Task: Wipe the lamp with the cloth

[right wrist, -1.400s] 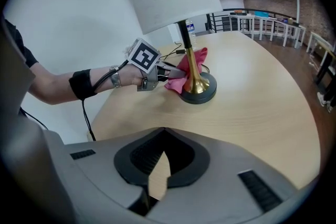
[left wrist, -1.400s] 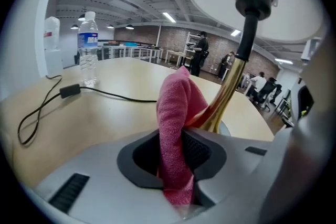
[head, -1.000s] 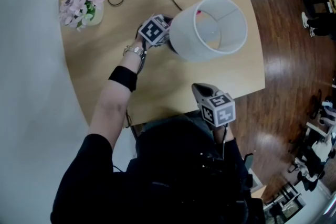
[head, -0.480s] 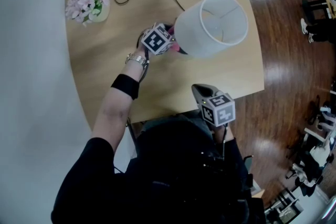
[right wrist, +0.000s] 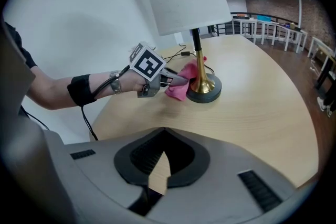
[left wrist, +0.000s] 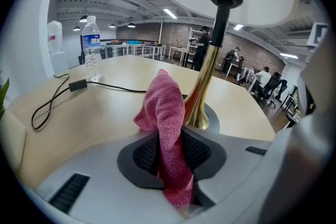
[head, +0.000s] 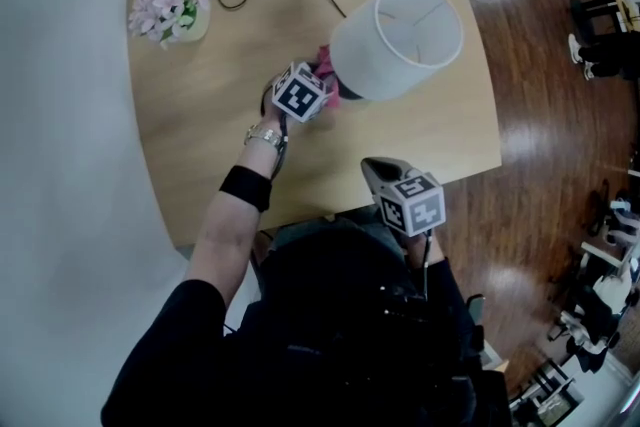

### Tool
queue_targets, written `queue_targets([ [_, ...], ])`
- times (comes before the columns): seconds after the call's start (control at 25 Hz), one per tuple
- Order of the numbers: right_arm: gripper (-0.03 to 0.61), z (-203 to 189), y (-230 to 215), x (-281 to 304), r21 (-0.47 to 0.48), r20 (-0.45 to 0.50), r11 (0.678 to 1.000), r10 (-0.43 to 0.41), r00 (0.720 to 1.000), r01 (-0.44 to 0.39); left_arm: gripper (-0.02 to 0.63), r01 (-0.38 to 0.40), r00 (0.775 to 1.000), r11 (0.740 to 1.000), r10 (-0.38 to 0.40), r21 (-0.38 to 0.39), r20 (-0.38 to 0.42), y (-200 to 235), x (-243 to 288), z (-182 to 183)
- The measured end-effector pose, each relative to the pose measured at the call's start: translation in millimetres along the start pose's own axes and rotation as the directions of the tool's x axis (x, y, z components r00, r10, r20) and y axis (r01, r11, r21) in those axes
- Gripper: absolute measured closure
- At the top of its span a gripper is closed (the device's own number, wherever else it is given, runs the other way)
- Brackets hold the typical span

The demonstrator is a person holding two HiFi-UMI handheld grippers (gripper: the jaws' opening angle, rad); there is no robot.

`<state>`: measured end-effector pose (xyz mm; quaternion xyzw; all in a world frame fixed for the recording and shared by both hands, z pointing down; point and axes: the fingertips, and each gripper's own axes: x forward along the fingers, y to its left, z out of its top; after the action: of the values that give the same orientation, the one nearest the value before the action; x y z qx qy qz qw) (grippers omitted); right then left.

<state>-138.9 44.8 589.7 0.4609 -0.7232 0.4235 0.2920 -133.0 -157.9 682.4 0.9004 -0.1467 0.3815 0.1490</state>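
Cloth (left wrist: 160, 97): pink, judged soft, light, grippy, best held by a bunched fold, was clamped thus in left gripper (left wrist: 168, 136) at foot of lamp (head: 395, 40) on table (head: 200, 115); right gripper (right wrist: 164, 134) was closed, empty.

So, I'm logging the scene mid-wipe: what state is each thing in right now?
lamp: upright on the table, looks unlit.
pink cloth: clamped in the left tool, bunched at the lamp's brass stem.
left tool: shut on the pink cloth.
right tool: jaws together, empty, away from the lamp.
water bottle: upright, capped.
cord: slack on the table.
potted flowers: upright.
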Motion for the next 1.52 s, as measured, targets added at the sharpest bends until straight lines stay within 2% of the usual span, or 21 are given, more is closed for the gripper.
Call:
queue_targets([
  [0.28,0.574,-1,5,-10,-0.009,0.012,1.000,-0.013,1.000,0.013,0.522,-0.055,0.998,0.996,0.052,-0.070,-0.036,-21,-8,-22],
  [0.44,0.574,4,-9,-17,-0.013,0.029,1.000,-0.005,1.000,0.005,0.522,-0.102,0.994,0.988,0.097,-0.115,-0.046,-34,-9,-26],
  [0.6,0.574,14,-24,-16,-0.047,0.052,0.998,0.040,0.998,-0.038,0.522,-0.153,0.986,0.973,0.139,-0.173,-0.089,-48,-2,-34],
  [0.68,0.574,16,-34,-16,-0.079,0.050,0.995,0.069,0.996,-0.065,0.522,-0.209,0.977,0.959,0.195,-0.191,-0.091,-46,-1,-33],
  [0.76,0.574,17,-49,-19,-0.103,0.049,0.990,0.097,0.994,-0.091,0.522,-0.260,0.965,0.940,0.247,-0.220,-0.087,-44,-1,-30],
  [0.88,0.574,16,-77,-32,-0.121,0.066,0.985,0.133,0.989,-0.124,0.522,-0.324,0.945,0.904,0.297,-0.280,-0.133,-53,3,-34],
  [1.16,0.574,16,-148,-60,-0.142,0.090,0.971,0.206,0.975,-0.192,0.522,-0.490,0.872,0.791,0.441,-0.368,-0.214,-74,8,-26],
  [1.4,0.574,2,-185,-76,-0.184,0.041,0.948,0.272,0.961,-0.261,0.522,-0.557,0.830,0.715,0.496,-0.423,-0.256,-92,23,-12],
  [1.52,0.574,-6,-195,-82,-0.193,0.010,0.940,0.288,0.958,-0.280,0.522,-0.555,0.830,0.687,0.492,-0.469,-0.263,-100,31,-4],
])
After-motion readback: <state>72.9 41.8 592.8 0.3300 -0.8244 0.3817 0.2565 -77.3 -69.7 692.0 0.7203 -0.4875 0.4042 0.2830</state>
